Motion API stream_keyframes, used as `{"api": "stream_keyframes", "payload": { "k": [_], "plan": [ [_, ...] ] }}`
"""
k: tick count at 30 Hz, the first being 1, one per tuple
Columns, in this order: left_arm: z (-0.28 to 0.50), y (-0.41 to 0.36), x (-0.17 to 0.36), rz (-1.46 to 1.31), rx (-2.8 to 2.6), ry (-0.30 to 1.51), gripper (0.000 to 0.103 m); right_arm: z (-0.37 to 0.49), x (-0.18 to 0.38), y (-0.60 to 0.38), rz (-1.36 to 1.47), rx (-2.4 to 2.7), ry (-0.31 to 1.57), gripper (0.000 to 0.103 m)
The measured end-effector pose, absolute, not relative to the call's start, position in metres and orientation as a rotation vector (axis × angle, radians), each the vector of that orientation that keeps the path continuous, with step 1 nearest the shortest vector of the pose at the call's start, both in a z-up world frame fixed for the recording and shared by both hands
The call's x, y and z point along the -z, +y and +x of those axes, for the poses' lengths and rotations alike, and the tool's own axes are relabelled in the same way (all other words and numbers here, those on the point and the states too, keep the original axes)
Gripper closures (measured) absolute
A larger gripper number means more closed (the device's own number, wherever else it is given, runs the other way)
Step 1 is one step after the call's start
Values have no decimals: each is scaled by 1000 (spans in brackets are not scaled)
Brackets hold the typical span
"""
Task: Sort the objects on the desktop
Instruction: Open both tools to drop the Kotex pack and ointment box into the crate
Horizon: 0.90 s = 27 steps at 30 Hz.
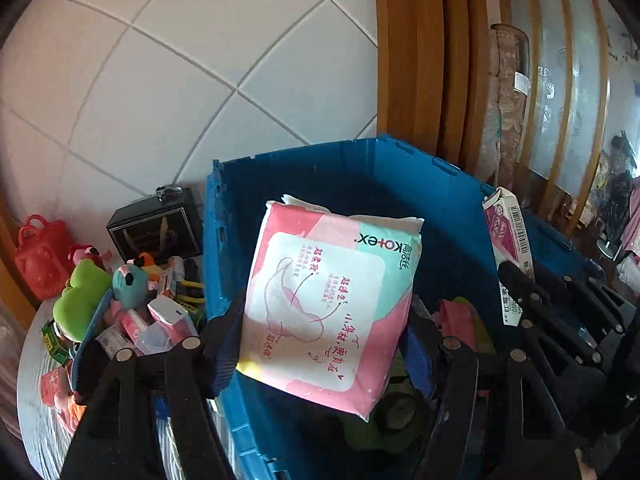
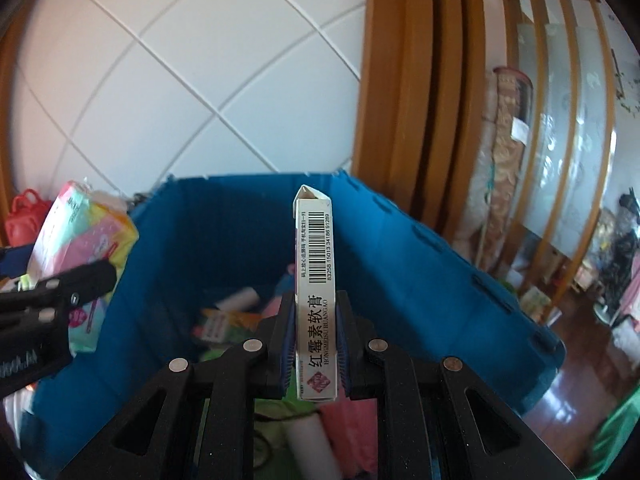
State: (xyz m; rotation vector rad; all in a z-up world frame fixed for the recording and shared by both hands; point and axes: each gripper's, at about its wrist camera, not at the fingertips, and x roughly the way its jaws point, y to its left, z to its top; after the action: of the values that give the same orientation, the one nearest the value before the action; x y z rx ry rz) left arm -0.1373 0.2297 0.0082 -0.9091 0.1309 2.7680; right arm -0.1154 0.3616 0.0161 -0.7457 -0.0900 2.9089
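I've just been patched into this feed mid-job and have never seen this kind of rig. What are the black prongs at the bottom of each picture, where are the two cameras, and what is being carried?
There is no robot here. A person holds a two-finger gripper in each hand, and a wide-angle camera on each one looks forward along its fingers; those are the black prongs.

The left camera shows the left gripper holding a pink pad pack over a blue crate. The right gripper appears at that picture's right edge.

The right camera shows the right gripper shut on a slim ointment box, standing upright, also over the crate, which already holds mixed items.

Left of the crate, the table carries a pile of small boxes and soft toys, a black box and a red bag.
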Motion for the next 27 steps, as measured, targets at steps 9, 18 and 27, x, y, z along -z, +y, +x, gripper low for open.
{"api": "stream_keyframes", "payload": {
  "k": [9, 18, 27],
  "plan": [
    [-144, 253, 1, -1046, -2737, 91, 34, -142, 3, 386, -852, -2855, -109, 85],
    [-136, 268, -1, -1011, -2753, 154, 27, -145, 10, 398, -891, -2847, -88, 85],
    [-126, 260, -5, -959, -2776, 150, 26, -131, 3, 404, -836, -2840, -72, 21]
  ]
}}
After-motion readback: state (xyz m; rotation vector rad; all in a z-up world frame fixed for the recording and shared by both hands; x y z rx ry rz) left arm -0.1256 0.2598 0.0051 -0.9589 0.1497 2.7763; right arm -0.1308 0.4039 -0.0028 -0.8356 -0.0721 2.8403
